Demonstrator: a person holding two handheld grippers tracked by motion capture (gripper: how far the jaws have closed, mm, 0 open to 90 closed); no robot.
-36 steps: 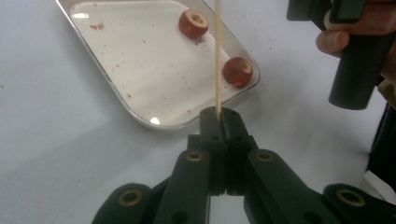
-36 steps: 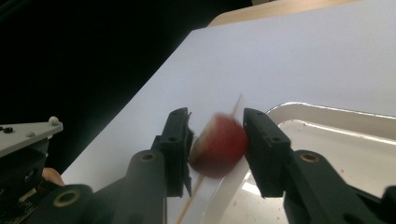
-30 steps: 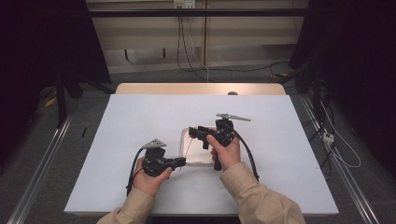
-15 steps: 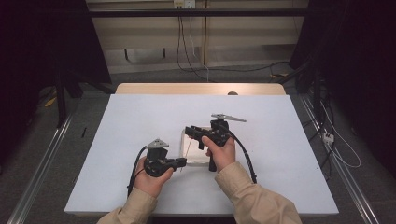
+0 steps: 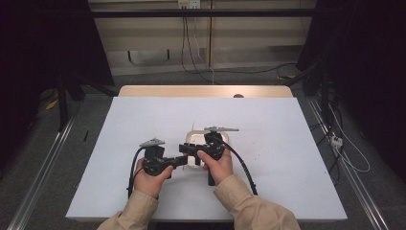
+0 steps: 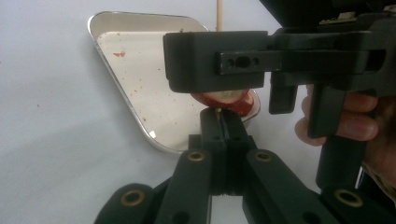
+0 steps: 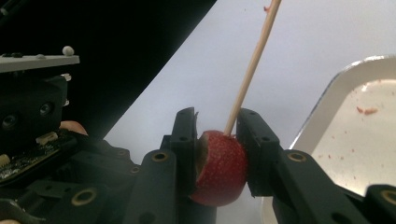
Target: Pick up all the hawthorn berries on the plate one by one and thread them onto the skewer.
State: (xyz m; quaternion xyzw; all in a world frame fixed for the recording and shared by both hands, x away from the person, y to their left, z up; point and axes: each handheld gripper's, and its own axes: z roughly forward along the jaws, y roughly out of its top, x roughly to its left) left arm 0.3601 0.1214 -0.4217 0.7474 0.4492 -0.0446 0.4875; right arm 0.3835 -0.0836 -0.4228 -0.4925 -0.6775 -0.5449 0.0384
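A red strawberry (image 7: 219, 172) sits on a thin wooden skewer (image 7: 252, 70). My right gripper (image 7: 217, 116) is shut on the strawberry, one pad on each side; its jaws have just been closing on it and then eased slightly. Below the fruit, my left gripper (image 6: 223, 114) is shut on the skewer (image 6: 218, 14). Just above those jaws the strawberry (image 6: 224, 99) shows, partly hidden by the right gripper's black body (image 6: 233, 60). In the high view the left gripper (image 5: 184, 160) and right gripper (image 5: 186, 149) meet tip to tip at the front edge of the tray (image 5: 194, 138).
A shallow white tray (image 6: 140, 70) with red juice specks lies on the white table top (image 5: 287, 143); its rim (image 7: 327, 98) is just right of the strawberry. Cables trail from both grippers toward the person. Beyond the table is dark floor with rails.
My right gripper has come down and to the left, toward the person, closing in over the left gripper's tips. The left hand has stayed put.
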